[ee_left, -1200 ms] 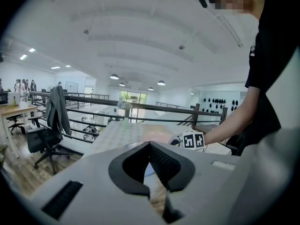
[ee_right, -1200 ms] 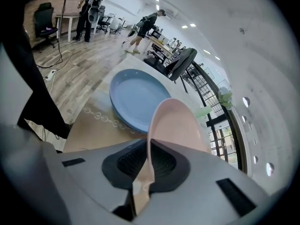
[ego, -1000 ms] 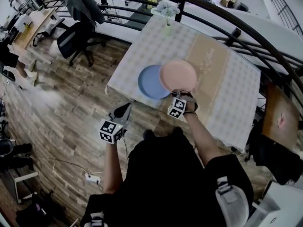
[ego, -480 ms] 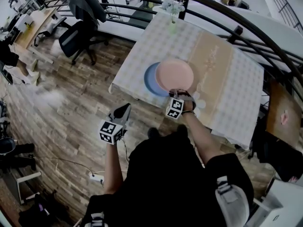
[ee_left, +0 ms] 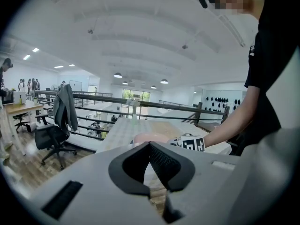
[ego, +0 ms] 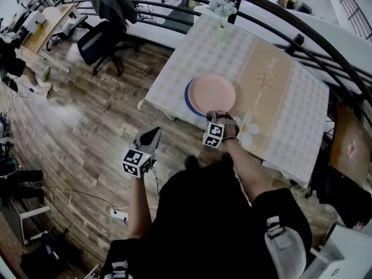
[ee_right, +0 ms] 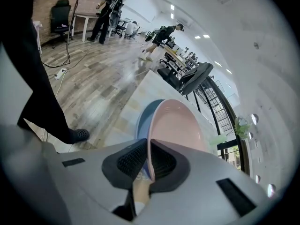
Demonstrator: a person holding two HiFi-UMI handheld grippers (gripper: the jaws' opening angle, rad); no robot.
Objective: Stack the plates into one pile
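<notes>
A pink plate hangs over the blue plate, which lies on the checked table and shows only as a thin rim at the pink plate's left. My right gripper is shut on the pink plate's near rim. In the right gripper view the pink plate stands edge-on between the pads, with the blue plate behind it at the left. My left gripper is shut and holds nothing, off the table over the wooden floor. In the left gripper view its jaws meet at the tips.
A vase of flowers stands at the table's far edge. A beige runner crosses the tablecloth. A dark curved railing runs behind the table. An office chair with a jacket over it stands at the left.
The pink plate has moved left with my right gripper, from beside the blue plate to almost fully over it. The left gripper has stayed in place.
</notes>
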